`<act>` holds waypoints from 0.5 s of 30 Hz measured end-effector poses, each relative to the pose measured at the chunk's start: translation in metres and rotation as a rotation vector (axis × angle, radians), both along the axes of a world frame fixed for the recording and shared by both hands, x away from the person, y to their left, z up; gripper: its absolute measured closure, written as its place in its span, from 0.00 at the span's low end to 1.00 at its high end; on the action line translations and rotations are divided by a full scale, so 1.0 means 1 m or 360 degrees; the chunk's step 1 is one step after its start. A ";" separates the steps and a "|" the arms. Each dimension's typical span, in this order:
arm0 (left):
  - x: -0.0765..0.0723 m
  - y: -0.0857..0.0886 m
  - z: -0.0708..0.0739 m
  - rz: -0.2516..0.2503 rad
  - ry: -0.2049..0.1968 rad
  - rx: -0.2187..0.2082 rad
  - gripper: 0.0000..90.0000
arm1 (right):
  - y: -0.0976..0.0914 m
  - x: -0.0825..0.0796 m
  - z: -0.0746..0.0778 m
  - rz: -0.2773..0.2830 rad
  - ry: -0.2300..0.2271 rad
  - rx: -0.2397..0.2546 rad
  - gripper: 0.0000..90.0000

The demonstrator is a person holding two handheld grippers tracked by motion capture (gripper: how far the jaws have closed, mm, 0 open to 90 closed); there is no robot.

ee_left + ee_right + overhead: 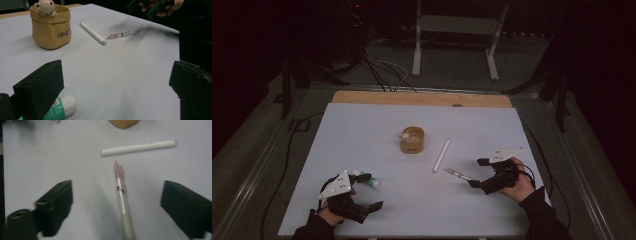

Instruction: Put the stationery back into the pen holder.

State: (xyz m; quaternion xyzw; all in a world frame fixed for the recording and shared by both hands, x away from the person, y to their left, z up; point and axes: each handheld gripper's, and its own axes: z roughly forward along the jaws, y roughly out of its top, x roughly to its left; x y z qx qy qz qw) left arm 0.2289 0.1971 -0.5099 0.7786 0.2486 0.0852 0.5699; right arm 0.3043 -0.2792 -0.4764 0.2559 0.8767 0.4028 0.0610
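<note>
A clear pen with a pink end [457, 174] [121, 195] lies on the white sheet, pointing at my right gripper [478, 172] [120, 197]. Its jaws stand wide on either side of the pen's near end, and neither pad touches it. A white pen [441, 155] [138, 147] lies just beyond. A tan pouch-shaped holder [412, 140] [50, 26] with a small bear figure on its rim stands mid-table. My left gripper [370, 191] [117, 85] rests open at the front left. A green-and-white glue stick [367, 180] [58, 108] lies beside its left jaw.
The white sheet [362, 135] covers a wooden table whose far edge [422, 98] shows beyond it. Cables [382, 70] and a white stand [454, 30] are on the floor behind. In the left gripper view, the right hand and its gripper [152, 7] show at the top right.
</note>
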 end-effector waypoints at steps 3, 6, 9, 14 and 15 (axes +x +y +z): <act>0.000 0.000 0.000 -0.0001 -0.0002 0.0002 0.00 | 0.000 -0.001 -0.004 0.0006 -0.0002 -0.0033 0.21; 0.000 0.000 0.000 -0.0003 -0.0002 0.0003 0.00 | 0.000 -0.002 -0.011 0.0003 -0.0005 -0.0092 0.40; 0.000 0.000 0.000 -0.0004 -0.0001 0.0002 0.00 | -0.001 -0.001 -0.016 0.0006 -0.0012 -0.0104 0.49; 0.000 0.000 0.000 -0.0006 0.0001 0.0002 0.00 | -0.002 0.001 -0.023 0.0015 -0.0031 -0.0169 0.56; 0.000 -0.001 0.000 -0.0007 0.0001 0.0002 0.00 | -0.002 0.002 -0.025 0.0029 -0.0026 -0.0180 0.56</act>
